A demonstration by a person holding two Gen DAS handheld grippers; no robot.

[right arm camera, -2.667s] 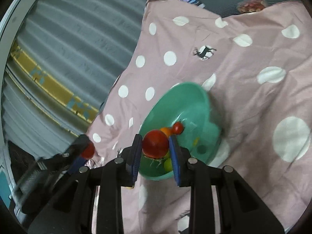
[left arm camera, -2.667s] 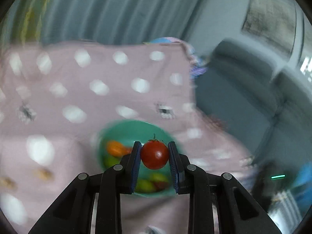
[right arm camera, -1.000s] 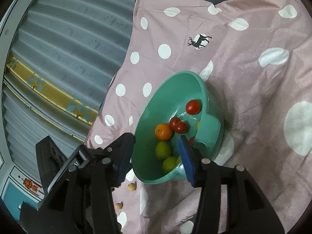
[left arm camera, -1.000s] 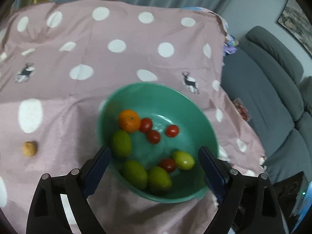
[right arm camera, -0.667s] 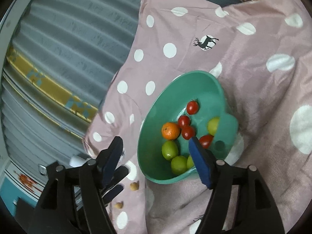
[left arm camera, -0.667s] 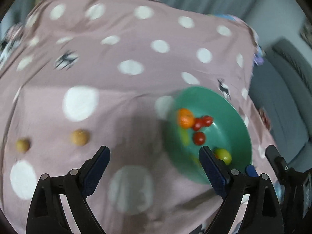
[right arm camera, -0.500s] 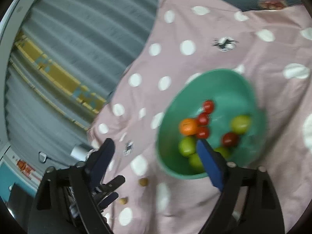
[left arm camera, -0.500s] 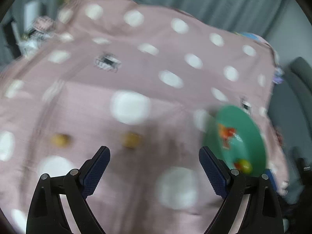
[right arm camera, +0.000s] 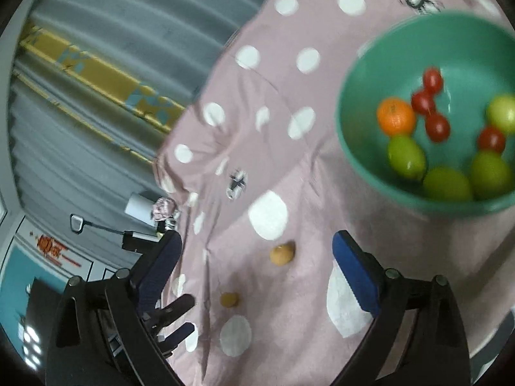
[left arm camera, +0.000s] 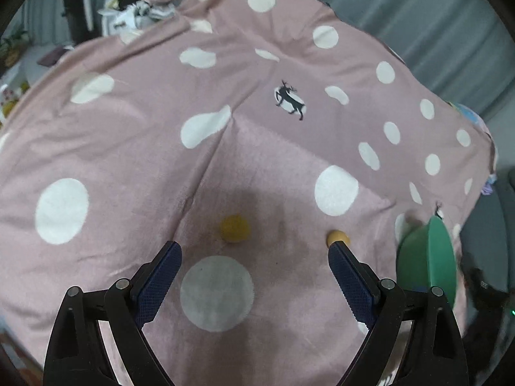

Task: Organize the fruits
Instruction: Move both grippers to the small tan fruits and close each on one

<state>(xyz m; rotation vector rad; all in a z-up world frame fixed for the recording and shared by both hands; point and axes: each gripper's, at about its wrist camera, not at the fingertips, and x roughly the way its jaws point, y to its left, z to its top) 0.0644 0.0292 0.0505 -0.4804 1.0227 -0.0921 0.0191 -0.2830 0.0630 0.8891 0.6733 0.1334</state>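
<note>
Left gripper [left arm camera: 252, 252] fingers wide apart, empty; right gripper [right arm camera: 256, 246] likewise

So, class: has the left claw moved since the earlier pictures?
Yes. The left claw swung left, away from the green bowl, now over two small yellow fruits.

Polka-dot cloth [left arm camera: 257, 148]: bowl [right arm camera: 363, 148], two fruits [left arm camera: 235, 228].

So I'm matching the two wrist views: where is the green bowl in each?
Left wrist: green bowl at the right edge, seen side-on.
Right wrist: green bowl upper right, fruit visible inside.
Shared landmark: the small yellow-brown fruit on the cloth beside it.
</note>
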